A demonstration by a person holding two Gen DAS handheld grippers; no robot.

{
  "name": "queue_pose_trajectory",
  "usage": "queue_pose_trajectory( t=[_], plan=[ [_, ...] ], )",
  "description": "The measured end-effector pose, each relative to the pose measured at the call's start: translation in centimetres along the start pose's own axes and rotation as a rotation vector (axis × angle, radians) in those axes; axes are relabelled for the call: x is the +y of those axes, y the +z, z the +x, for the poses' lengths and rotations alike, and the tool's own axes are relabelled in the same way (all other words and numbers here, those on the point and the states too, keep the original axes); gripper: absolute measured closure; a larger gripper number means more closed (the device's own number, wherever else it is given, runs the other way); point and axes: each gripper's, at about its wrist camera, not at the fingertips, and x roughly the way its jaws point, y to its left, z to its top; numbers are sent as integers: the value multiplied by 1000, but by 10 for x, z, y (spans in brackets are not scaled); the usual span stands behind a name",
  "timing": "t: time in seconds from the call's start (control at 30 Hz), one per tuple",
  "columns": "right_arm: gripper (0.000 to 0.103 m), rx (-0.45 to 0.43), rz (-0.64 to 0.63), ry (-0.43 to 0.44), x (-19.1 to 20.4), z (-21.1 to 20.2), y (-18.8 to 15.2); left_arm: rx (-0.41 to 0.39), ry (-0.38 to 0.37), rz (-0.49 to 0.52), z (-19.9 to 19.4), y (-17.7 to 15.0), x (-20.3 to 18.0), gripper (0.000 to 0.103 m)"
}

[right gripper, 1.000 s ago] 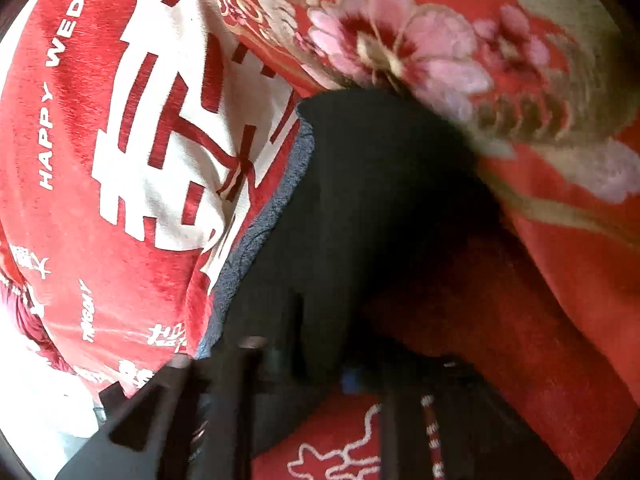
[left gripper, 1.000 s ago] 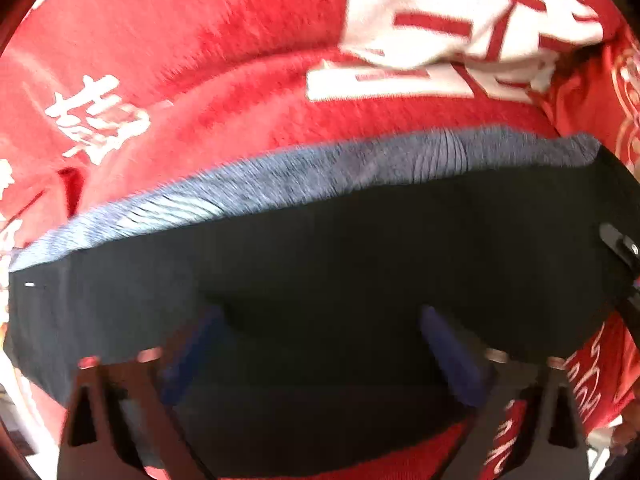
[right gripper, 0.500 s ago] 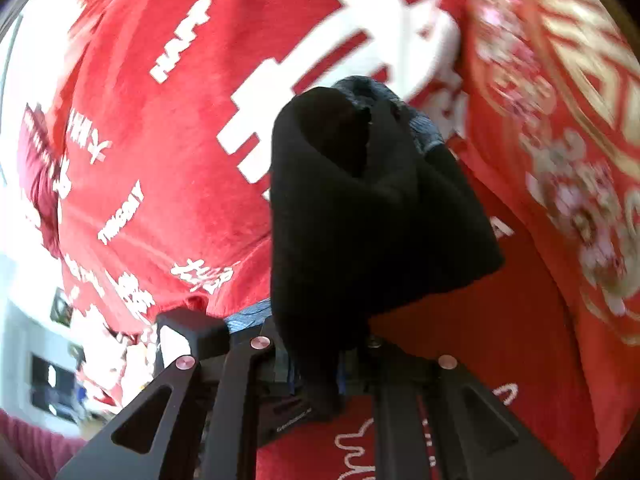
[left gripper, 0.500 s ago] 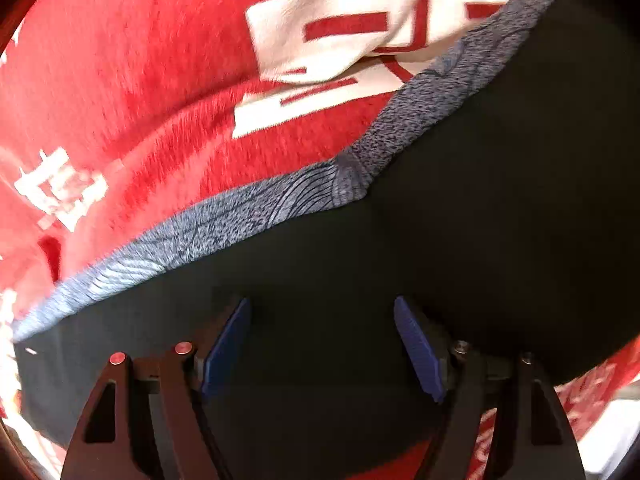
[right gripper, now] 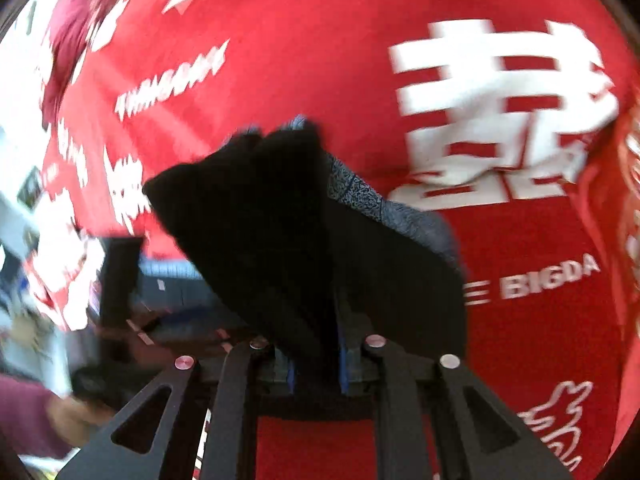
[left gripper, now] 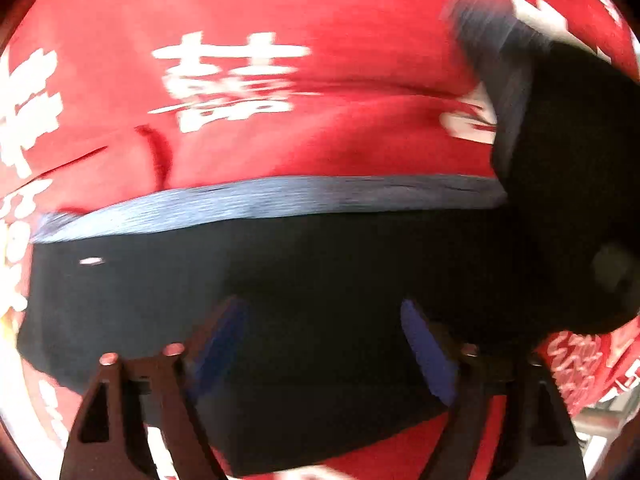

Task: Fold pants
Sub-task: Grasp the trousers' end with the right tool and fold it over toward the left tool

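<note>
On the red printed blanket [left gripper: 320, 8], black pants [left gripper: 280, 280] are spread toward 6 o'clock beneath the opening, empty left gripper [left gripper: 324, 340]; a bunched end [right gripper: 280, 220] is pinched by the right gripper [right gripper: 316, 368], jaws easing apart.

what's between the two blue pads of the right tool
A bunched fold of the black pants, seen in the right wrist view. The right tool pads pinch it as the jaws begin opening.

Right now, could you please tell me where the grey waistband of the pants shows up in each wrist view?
Left wrist: the waistband crosses mid-frame as a blurred grey strip along the upper edge of the black pants.
Right wrist: it runs just right of centre, beside the lifted black fold.
Shared landmark: the red blanket with white characters.
</note>
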Motion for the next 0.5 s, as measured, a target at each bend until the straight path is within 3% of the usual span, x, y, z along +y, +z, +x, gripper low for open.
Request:
queue_pose_trajectory(
  t=[0.1, 0.2, 0.3, 0.4, 0.5],
  plan=[
    [80, 74, -117, -66, 43, 43, -21, 5, 37, -59, 4, -3, 44, 16],
    [73, 156, -260, -213, 72, 87, -48, 8, 64, -106, 7, -10, 78, 16],
    [53, 169, -468, -364, 107, 104, -72, 0, 62, -129, 4, -13, 96, 16],
    [48, 162, -565, -343, 127, 83, -87, 0, 27, -118, -4, -12, 96, 16],
    [48, 190, -403, -178, 111, 60, -73, 10, -54, -99, -10, -8, 85, 16]
  ],
)
